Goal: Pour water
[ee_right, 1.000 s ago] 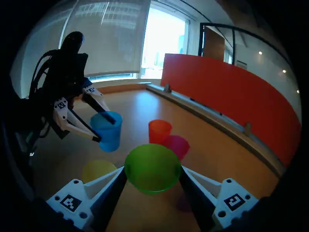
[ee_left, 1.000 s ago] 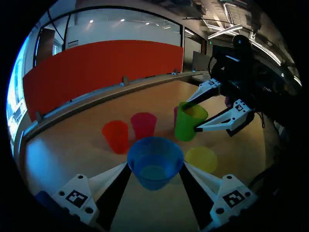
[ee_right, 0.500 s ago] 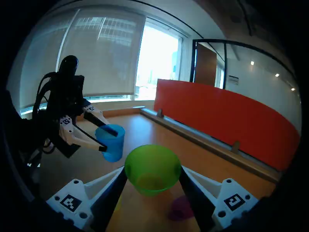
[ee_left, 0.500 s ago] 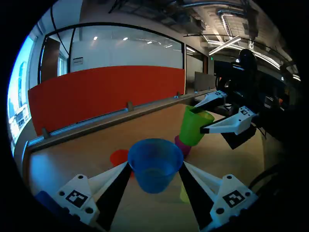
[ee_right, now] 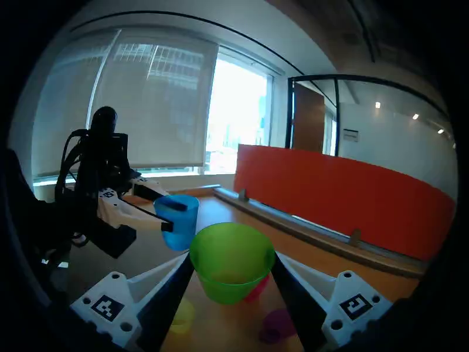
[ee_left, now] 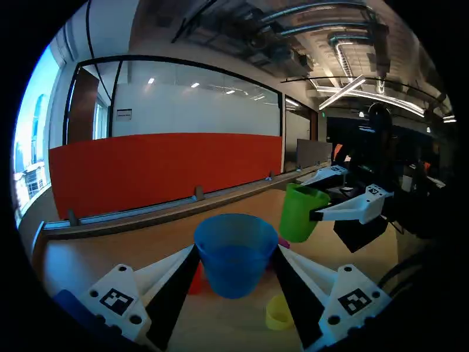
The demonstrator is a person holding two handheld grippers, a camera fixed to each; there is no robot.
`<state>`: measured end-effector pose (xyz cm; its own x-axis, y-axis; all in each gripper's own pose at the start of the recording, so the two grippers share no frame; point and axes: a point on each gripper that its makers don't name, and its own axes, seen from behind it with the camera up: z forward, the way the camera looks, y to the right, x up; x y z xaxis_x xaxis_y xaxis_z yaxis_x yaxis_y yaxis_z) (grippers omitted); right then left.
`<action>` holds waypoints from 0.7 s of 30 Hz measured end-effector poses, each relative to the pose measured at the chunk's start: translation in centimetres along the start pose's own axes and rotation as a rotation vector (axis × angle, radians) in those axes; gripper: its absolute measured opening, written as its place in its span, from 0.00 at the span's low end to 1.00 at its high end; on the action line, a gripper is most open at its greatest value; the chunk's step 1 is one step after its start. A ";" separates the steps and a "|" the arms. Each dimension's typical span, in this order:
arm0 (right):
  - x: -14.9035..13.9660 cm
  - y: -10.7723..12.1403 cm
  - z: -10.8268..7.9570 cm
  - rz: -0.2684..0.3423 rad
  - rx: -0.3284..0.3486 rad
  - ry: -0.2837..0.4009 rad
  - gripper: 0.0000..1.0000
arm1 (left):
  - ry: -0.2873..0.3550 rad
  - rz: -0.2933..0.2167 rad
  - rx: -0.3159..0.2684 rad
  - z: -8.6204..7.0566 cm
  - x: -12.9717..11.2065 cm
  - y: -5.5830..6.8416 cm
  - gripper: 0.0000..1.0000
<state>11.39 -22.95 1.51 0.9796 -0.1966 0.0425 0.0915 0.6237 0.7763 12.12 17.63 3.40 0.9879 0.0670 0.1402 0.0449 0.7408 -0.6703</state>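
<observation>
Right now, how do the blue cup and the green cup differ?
The blue cup is clamped in the left gripper; the green cup in the right gripper. The blue cup looks partly filled with water; the green cup's contents are unclear. Both are translucent tapered cups, held roughly upright above the table.

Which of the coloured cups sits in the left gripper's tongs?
The blue cup, gripped by the left gripper; the green cup is in the right gripper.

An office: glass-walled room (ee_left: pixel 193 111), red desk divider (ee_left: pixel 164 167), blinded windows (ee_right: pixel 152 105).
</observation>
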 end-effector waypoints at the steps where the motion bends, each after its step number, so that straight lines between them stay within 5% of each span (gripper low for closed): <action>1: 0.2 0.0 0.0 0.002 -0.001 0.005 0.93 | 0.005 -0.004 0.000 0.0 0.1 0.0 0.84; 21: 1.9 -0.1 -0.2 0.015 -0.021 0.074 0.94 | 0.039 -0.015 -0.011 0.0 1.4 0.4 0.84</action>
<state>13.31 -23.22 1.35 0.9914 -0.1306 0.0071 0.0791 0.6418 0.7628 13.48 18.00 3.31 0.9921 0.0300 0.1218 0.0608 0.7340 -0.6764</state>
